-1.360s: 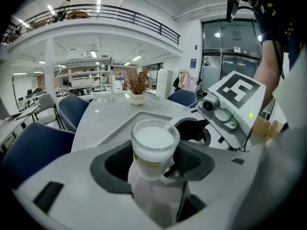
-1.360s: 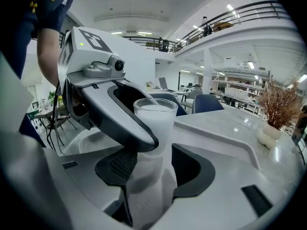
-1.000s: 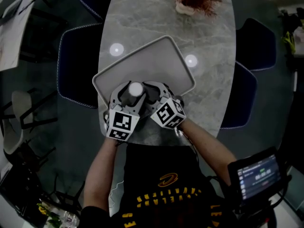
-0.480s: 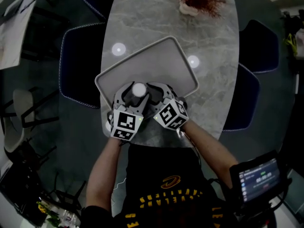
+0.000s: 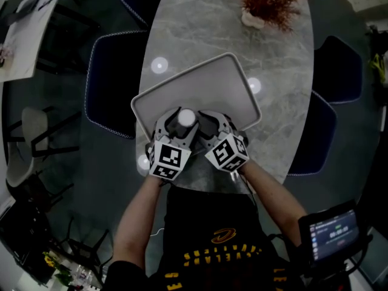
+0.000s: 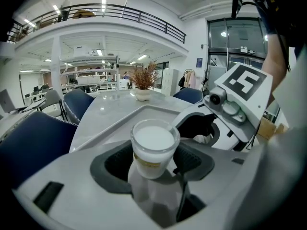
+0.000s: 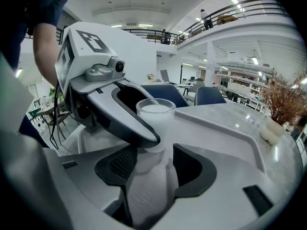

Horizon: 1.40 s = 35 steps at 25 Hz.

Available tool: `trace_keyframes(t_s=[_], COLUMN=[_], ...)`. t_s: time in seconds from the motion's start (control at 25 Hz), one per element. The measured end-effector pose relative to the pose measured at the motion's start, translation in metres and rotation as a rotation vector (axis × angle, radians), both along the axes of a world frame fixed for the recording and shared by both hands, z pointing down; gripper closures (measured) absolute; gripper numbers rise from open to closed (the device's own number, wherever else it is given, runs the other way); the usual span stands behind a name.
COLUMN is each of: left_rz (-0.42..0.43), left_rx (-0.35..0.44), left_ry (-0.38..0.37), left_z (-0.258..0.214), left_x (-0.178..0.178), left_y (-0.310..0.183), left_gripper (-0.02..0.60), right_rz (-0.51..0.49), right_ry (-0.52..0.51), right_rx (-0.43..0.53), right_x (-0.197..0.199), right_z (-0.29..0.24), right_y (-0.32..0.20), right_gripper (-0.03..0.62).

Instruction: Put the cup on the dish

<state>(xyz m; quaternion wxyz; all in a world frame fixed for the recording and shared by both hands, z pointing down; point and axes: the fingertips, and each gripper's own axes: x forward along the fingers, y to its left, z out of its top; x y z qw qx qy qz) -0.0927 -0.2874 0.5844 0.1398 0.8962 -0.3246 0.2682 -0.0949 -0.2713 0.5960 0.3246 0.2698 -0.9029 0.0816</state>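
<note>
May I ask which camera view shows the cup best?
The left gripper view: the cup stands close and central, with its rim and side clear. The head view shows only its white top; the right gripper view shows it farther off, partly hidden.

Clear glass cup [image 6: 153, 147] of white liquid, upright at the near end of a grey rectangular dish [image 5: 213, 82].
</note>
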Motion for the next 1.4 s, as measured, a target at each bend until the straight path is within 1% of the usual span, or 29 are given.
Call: trace_keyframes(t_s=[0.16,0.36,0.64,0.76,0.92,1.12,1.28,1.4], left_rz=[-0.005,-0.033,-0.071,-0.081,-0.078,-0.112,-0.148,-0.180], left_rx=[0.002,0.008,0.041,0.035,0.027,0.034,0.030,0.031], left_ry=[0.004,0.005,0.012,0.019,0.020,0.026,0.052,0.081], left_z=[0.002,-0.002,-0.005,-0.004,-0.002,-0.002,-0.005,-0.019], left_x=[-0.001,-0.004,-0.007,-0.008,-0.007,-0.011,-0.020,-0.027], left_y=[0.000,-0.004,-0.006,-0.008,-0.007,-0.007,-0.005,0.003], left_gripper=[0.319,0.319,0.314,0.288,0.287,0.287,0.287,0.287], right_rz=[-0.009,-0.010,-0.013,-0.012,-0.019,-0.011,0.011,0.038], right_ry=[0.002,0.004,-0.006,-0.009,-0.005,-0.019,-0.038,-0.057], right_rx=[-0.004,0.006,0.015,0.016,0.018,0.031,0.039,0.041], right_x=[0.002,0.003,0.005,0.006,0.007,0.009,0.014,0.018], right_z=[0.001,0.001,-0.002,-0.001,0.001,-0.005,-0.007,-0.021], right_y=[0.002,0.002,0.001,0.002,0.004,0.003,0.000,0.003], right_gripper=[0.367,0.367,0.367,0.367,0.367,0.367,0.367,0.367])
